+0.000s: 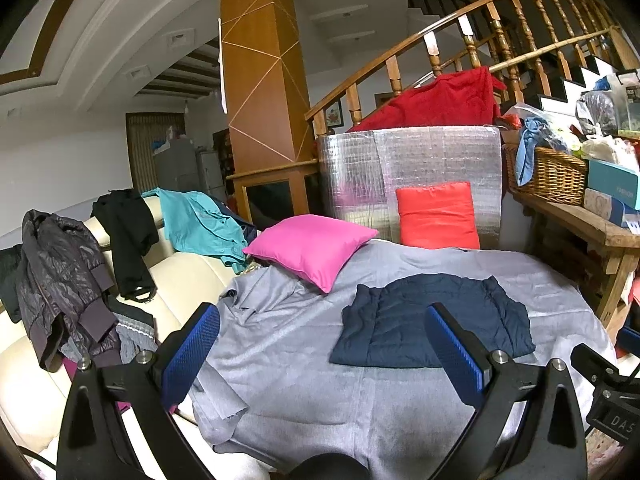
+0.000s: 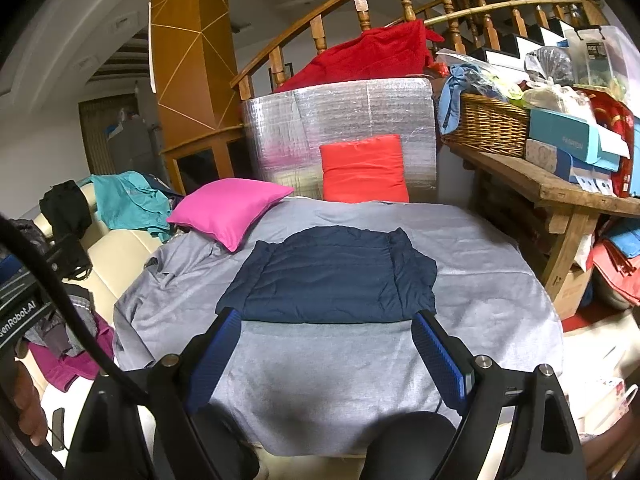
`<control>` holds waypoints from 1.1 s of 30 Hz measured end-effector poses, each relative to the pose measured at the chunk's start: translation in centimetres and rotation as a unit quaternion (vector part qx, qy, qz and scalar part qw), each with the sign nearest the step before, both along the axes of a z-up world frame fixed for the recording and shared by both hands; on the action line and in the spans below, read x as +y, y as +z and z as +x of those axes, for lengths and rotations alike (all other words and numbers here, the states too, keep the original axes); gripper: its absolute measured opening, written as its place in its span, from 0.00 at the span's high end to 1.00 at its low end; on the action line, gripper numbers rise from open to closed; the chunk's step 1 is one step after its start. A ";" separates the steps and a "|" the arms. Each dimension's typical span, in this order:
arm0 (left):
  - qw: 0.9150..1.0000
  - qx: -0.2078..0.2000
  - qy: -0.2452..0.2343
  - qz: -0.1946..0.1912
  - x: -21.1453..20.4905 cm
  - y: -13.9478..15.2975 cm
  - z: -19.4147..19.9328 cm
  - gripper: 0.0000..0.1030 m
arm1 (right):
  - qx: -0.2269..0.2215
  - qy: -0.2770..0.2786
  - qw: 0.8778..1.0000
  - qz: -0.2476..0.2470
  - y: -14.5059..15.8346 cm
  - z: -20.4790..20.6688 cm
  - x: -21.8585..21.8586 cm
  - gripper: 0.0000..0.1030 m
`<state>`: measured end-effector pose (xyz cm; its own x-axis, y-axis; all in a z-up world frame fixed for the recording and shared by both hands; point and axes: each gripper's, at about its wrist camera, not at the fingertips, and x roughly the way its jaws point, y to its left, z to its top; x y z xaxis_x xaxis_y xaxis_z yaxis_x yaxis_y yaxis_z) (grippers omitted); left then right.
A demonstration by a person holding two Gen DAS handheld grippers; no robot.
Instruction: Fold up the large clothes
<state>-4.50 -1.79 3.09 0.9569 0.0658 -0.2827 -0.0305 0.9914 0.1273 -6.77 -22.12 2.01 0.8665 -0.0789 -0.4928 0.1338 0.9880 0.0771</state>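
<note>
Big grey woven sheet [image 2: 460,300] covers the surface, with the quilted navy jacket [image 2: 332,276] folded into a puffy rectangle in the middle. Left gripper [image 1: 324,350] and right gripper [image 2: 326,356] both hover spread wide, ribbed blue pads empty.

Pink cushion [image 2: 230,210] on grey sheet [image 2: 480,280], orange cushion [image 2: 364,170] leaning on silver foil panel [image 2: 340,120]; wicker basket [image 2: 486,120] on wooden bench [image 2: 560,190].

"FASHION" on teal box [image 2: 568,136]; "enRobot.AI" on left gripper [image 2: 20,316].
</note>
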 end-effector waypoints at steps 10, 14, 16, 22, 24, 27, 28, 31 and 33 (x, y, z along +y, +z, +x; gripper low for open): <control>1.000 0.003 0.004 -0.005 0.3 -0.2 0.0 0.01 | 0.000 0.001 1.000 0.002 0.1 0.1 0.1 0.13; 1.000 0.002 0.005 -0.005 0.5 -0.1 0.1 0.01 | 0.000 -0.001 1.000 -0.001 0.1 0.2 0.3 0.13; 1.000 0.003 0.007 -0.006 0.5 -0.1 0.1 0.02 | 0.000 -0.001 1.000 -0.002 0.1 0.2 0.3 0.13; 1.000 0.001 0.007 -0.009 0.7 0.0 0.1 0.01 | -0.001 -0.002 1.000 -0.002 0.2 0.3 0.5 0.13; 1.000 0.001 0.008 -0.009 0.7 0.0 0.1 0.01 | -0.002 -0.001 1.000 0.000 0.2 0.4 0.5 0.13; 1.000 0.002 0.007 -0.010 0.6 0.0 0.0 0.01 | -0.002 0.000 1.000 -0.002 0.4 0.5 0.6 0.13; 1.000 0.001 0.007 -0.010 0.7 0.0 0.1 0.01 | -0.002 -0.001 1.000 -0.003 0.4 0.5 0.7 0.13; 1.000 -0.001 0.006 -0.012 0.9 0.1 0.0 0.01 | -0.003 -0.002 1.000 -0.005 0.6 0.5 1.0 0.13; 1.000 -0.001 0.007 -0.013 1.0 0.2 -0.1 0.01 | -0.003 -0.003 1.000 -0.005 0.6 0.5 1.1 0.13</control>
<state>-4.57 -0.75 3.26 0.9567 0.0715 -0.2821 -0.0445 0.9939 0.1007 -6.22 -20.99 2.59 0.8686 -0.0882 -0.4876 0.1384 0.9880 0.0679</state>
